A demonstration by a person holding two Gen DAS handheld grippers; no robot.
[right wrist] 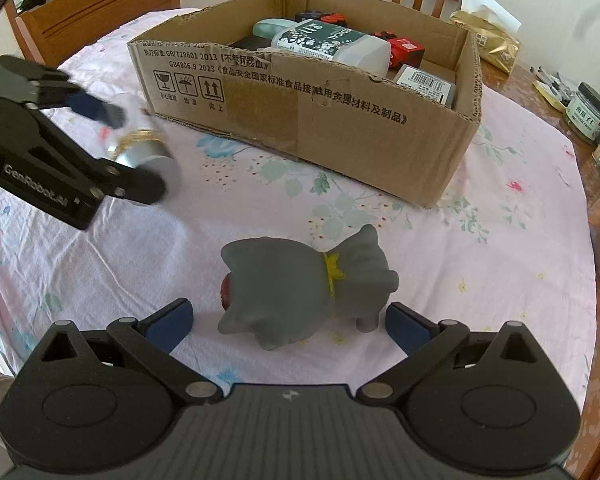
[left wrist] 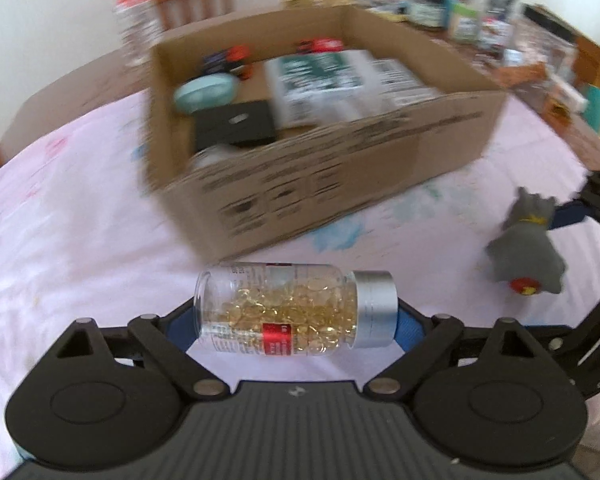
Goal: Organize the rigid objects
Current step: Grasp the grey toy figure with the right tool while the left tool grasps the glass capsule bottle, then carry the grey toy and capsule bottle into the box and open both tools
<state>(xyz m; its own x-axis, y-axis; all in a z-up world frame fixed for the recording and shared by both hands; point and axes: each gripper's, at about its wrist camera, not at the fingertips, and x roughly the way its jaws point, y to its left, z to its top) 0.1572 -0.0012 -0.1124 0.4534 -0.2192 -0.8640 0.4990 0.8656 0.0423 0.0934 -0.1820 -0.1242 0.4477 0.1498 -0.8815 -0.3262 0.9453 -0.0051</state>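
Cardboard box (right wrist: 340, 120), "GB4806.9 2023", gripper arm (right wrist: 52, 184), "GenRobot.AI"

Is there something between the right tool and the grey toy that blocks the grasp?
Nothing visible blocks it. The right tool is open, and the grey toy already lies between its fingers on the tablecloth. The box stands farther back, and the left tool holds the bottle off to the side.

Both grippers, left gripper (left wrist: 296, 312) and right gripper (right wrist: 288, 320), are matte black with blue pads, silver pivot screws, ribbed grey housings; white "GenRobot.AI" lettering marks one arm.
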